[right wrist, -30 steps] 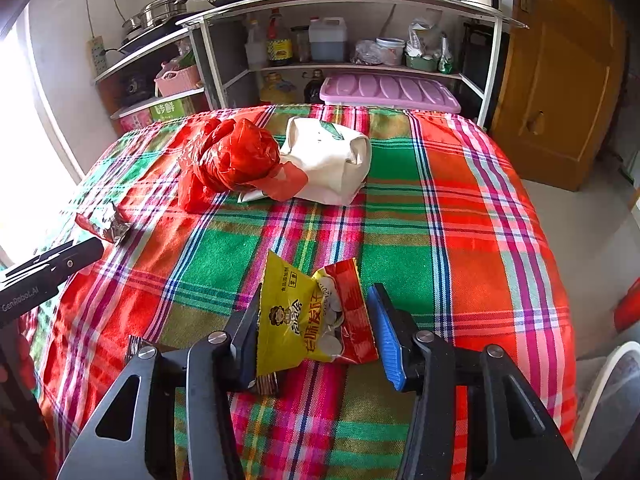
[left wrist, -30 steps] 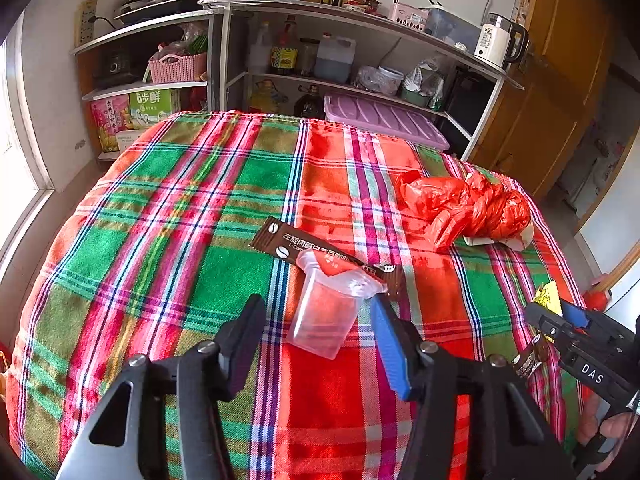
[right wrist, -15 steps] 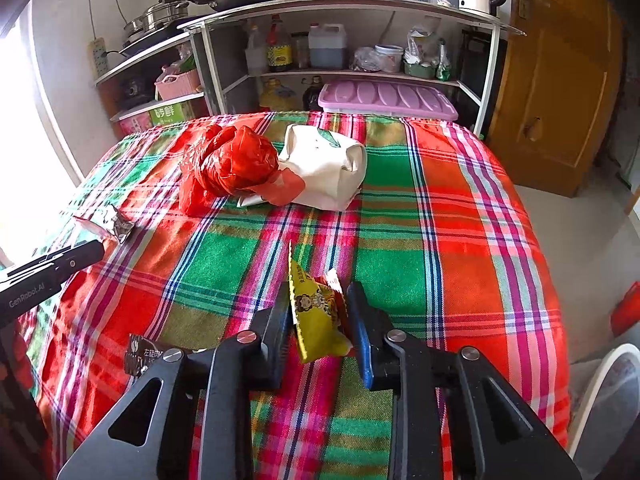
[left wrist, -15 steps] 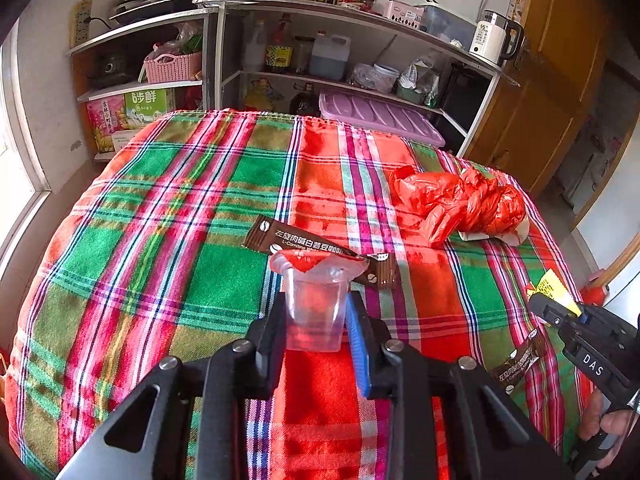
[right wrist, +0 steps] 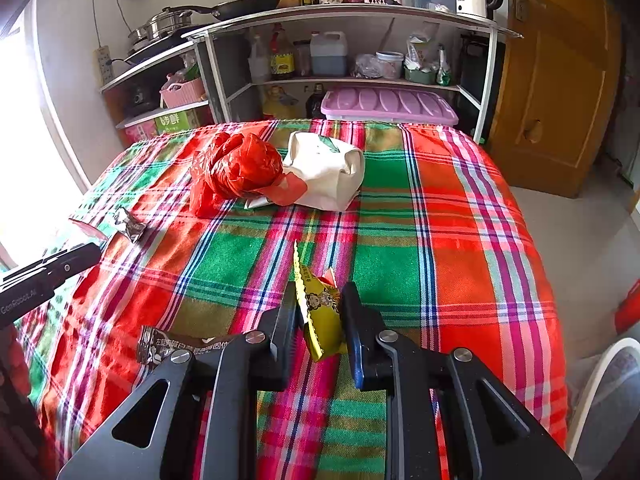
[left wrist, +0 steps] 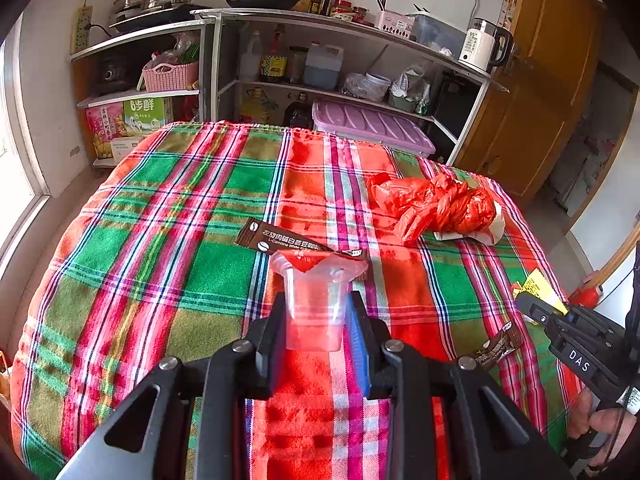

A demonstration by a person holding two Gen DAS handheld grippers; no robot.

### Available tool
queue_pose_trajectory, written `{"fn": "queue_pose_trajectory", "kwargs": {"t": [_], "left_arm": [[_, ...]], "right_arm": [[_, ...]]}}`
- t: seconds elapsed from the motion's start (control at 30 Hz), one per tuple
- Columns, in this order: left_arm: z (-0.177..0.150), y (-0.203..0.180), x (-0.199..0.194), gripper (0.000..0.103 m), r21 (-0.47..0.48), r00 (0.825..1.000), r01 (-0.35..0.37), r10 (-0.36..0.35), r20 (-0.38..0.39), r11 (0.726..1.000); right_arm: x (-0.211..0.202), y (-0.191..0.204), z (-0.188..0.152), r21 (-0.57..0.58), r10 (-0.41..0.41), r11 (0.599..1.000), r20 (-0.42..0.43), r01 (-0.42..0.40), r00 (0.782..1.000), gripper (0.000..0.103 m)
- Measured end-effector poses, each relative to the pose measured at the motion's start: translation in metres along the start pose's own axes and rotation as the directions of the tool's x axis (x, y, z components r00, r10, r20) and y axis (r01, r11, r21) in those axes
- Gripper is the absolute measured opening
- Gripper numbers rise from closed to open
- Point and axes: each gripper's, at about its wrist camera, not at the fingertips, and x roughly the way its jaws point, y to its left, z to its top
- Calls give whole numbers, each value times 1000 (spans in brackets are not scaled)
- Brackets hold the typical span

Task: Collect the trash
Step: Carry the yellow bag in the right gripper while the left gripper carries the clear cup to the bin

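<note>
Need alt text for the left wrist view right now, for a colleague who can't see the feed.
The left gripper is shut on a clear plastic cup with a peeled red foil lid above a red-and-green plaid tablecloth. A brown coffee sachet lies just behind; a crumpled red plastic bag sits farther right.

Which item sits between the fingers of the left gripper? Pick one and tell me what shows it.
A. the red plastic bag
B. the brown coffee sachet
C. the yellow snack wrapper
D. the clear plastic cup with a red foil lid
D: in the left wrist view, the left gripper has its fingers pressed against both sides of the clear plastic cup, while the brown coffee sachet and the red plastic bag lie on the cloth beyond.
</note>
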Motion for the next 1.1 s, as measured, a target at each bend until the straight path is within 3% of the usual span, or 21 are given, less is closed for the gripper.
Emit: {"fn": "queue_pose_trajectory", "kwargs": {"t": [0.53,1.1], "left_arm": [[-3,-46,-31,30,68,997,63,-66,42,996],[-24,-152,-47,30,218,982,175,-185,26,960]], "right_arm": [[-46,-16,-11,25,-3,1000,67,1,998,22],[-110,-84,-42,125,-101,988,122,86,987,22]]}}
